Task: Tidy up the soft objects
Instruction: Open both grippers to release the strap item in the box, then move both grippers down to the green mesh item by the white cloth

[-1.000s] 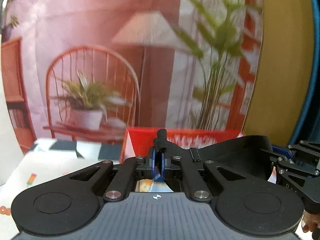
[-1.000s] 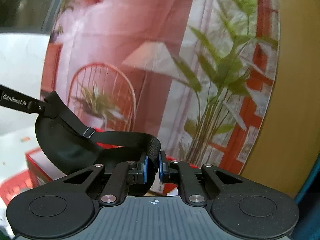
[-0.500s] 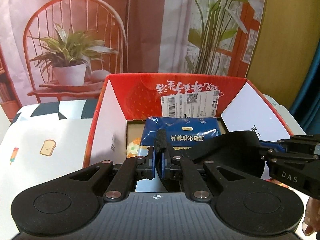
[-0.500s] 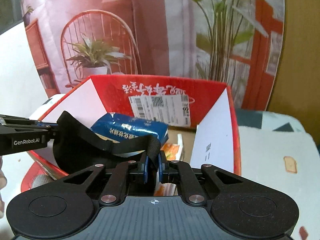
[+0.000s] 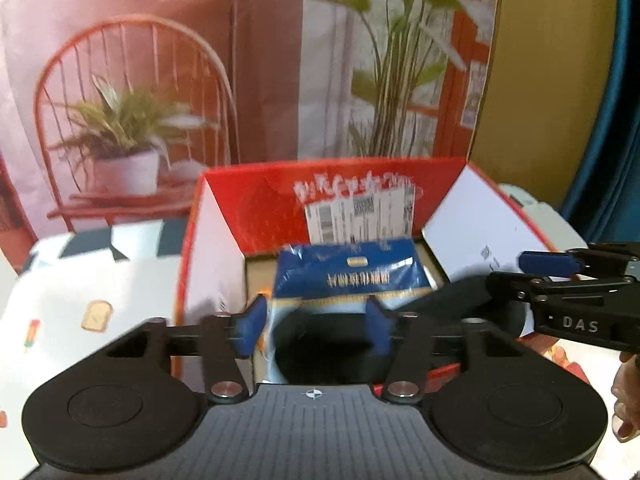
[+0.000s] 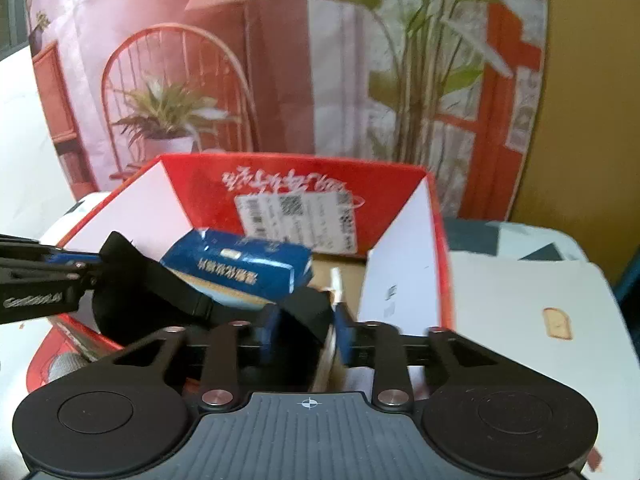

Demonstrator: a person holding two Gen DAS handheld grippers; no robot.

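Observation:
A black soft mask (image 6: 132, 292) with a strap (image 6: 308, 312) droops over the front of an open red cardboard box (image 5: 260, 200), against a blue packet (image 5: 352, 276) inside. My left gripper's (image 5: 316, 324) jaws are opening. The mask's dark end (image 5: 328, 344) lies loose between its blue pads (image 5: 254, 322), which do not press on it. The right gripper's (image 6: 308, 334) jaws are opening too, with the strap slack between its pads (image 6: 344, 336). Each gripper shows in the other's view, the right one (image 5: 516, 274) and the left one (image 6: 80, 264), at the box's sides.
The box (image 6: 312, 184) has white side flaps (image 6: 404, 264) and a shipping label (image 6: 296, 216) on its back wall. It stands on a white cloth with small printed pictures (image 5: 96, 314). A printed backdrop of a chair and plants (image 5: 132, 120) hangs behind. A hand's fingers (image 5: 624, 400) show at the right edge.
Both grippers were shut on the mask's ends and now stand apart from it. Both dipped toward the box, and the mask sagged down against the blue packet.

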